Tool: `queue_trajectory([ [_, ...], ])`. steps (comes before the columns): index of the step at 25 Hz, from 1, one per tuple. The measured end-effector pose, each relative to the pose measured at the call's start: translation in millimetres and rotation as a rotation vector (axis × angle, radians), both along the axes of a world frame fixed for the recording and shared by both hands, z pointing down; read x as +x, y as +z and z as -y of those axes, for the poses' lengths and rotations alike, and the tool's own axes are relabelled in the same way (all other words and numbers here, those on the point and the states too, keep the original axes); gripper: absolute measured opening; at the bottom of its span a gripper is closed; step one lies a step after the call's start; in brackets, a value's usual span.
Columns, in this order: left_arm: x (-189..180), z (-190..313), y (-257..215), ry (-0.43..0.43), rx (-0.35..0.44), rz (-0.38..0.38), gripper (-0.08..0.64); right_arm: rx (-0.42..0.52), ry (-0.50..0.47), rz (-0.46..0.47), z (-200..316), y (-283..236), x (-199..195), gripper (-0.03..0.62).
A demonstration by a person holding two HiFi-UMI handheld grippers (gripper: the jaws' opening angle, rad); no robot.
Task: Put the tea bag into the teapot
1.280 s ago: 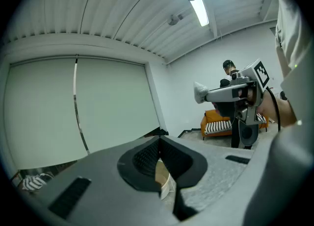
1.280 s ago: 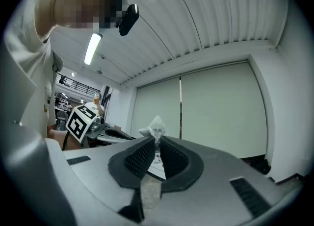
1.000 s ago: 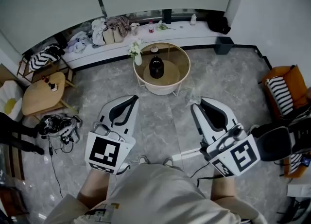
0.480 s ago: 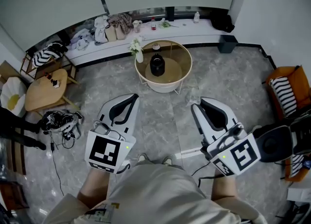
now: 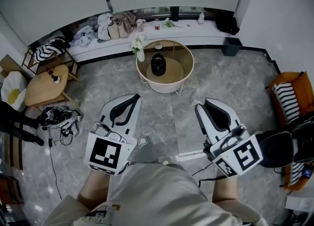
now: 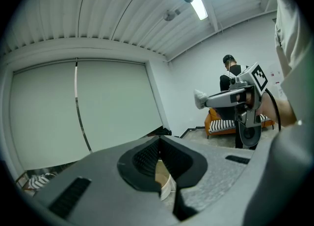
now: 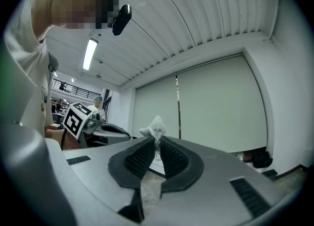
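A dark teapot (image 5: 158, 65) stands on a round glass-topped table (image 5: 184, 75) ahead of me, next to a vase of flowers (image 5: 139, 52). My right gripper (image 7: 158, 139) is shut on a small white tea bag (image 7: 156, 125), which sticks up past the tips of the jaws. In the head view the right gripper (image 5: 202, 102) is held low and well short of the table, and the tea bag is hidden there. The left gripper (image 5: 136, 96) is level with it. Its jaws meet at the tips with nothing between them (image 6: 159, 138). The left gripper view shows the tea bag (image 6: 200, 97) at the right gripper's tip.
A low wooden side table (image 5: 46, 85) and a tangle of cables (image 5: 59, 119) lie at the left. An orange chair with a striped cushion (image 5: 288, 100) stands at the right. A cluttered bench (image 5: 147, 26) runs along the far wall, and a dark bin (image 5: 230, 46) sits nearby.
One of the person's feet has stepped forward on the floor between the grippers. Both grippers keep the same pose, and the tea bag stays pinched.
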State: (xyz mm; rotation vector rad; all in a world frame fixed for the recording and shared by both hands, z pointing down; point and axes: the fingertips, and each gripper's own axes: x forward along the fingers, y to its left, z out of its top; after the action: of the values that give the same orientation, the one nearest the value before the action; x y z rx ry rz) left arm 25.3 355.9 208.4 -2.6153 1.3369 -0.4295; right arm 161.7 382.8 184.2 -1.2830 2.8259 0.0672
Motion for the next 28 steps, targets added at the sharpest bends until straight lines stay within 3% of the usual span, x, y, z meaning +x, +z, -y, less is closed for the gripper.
queue_trajectory([
  [14, -15, 65, 25, -0.020, 0.021, -0.030, 0.008, -0.006, 0.005, -0.048, 56, 30, -10, 0.034],
  [28, -42, 203, 36, 0.001, -0.046, -0.047, 0.008, -0.066, 0.011, -0.064, 203, 45, -44, 0.034],
])
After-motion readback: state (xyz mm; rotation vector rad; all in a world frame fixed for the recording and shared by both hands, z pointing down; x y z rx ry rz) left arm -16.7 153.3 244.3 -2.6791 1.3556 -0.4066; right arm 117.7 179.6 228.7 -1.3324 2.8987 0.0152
